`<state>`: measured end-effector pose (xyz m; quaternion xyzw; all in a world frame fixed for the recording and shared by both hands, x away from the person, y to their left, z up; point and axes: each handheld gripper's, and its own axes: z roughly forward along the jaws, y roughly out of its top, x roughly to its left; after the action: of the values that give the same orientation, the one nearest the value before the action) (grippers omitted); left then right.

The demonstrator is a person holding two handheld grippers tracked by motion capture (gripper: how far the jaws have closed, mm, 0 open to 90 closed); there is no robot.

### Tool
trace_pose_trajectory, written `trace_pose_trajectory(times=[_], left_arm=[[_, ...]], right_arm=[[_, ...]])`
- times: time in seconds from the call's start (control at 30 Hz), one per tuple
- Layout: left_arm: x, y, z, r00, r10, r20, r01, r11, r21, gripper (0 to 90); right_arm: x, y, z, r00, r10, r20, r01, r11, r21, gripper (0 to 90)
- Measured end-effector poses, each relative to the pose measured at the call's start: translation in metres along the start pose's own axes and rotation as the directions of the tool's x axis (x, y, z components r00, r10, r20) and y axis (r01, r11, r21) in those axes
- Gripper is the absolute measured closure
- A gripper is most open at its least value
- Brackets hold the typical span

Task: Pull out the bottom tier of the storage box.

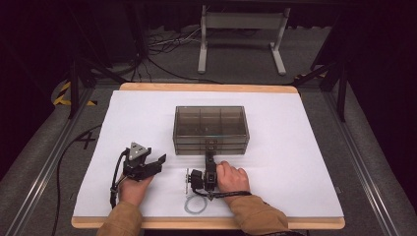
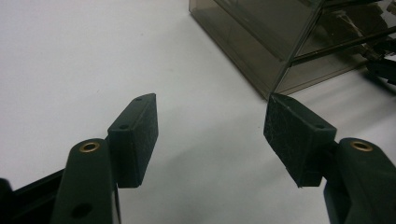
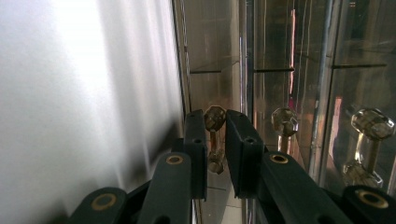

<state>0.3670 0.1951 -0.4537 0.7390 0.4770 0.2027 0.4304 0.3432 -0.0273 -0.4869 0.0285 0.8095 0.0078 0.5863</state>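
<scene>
A smoky clear drawer box (image 1: 210,123) with three stacked drawers stands mid-table. My right gripper (image 1: 211,149), turned on its side, reaches to the box's front. In the right gripper view its jaws are shut on the faceted knob (image 3: 215,118) of the drawer nearest the table; two more knobs (image 3: 285,122) line up beside it. My left gripper (image 1: 154,155) rests left of the box, open, with nothing between its pads (image 2: 135,135). The box's corner (image 2: 273,51) lies just beyond its jaws.
White paper (image 1: 295,162) covers the wooden table (image 1: 206,87), with bare room left, right and behind the box. A pale cable loop (image 1: 194,204) lies near the front edge by the right hand. Beyond the table stands a metal frame (image 1: 241,29) on the floor.
</scene>
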Motion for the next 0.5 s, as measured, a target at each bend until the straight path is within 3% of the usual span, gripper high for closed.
trace_pose_trajectory(times=[0.5], left_arm=[[0.000,0.000,0.000,1.0000,-0.002,-0.002,0.002,1.0000,0.000,36.0]], right_arm=[[0.000,-0.002,-0.013,0.9998,-0.010,-0.015,0.010,1.000,-0.001,79.7]])
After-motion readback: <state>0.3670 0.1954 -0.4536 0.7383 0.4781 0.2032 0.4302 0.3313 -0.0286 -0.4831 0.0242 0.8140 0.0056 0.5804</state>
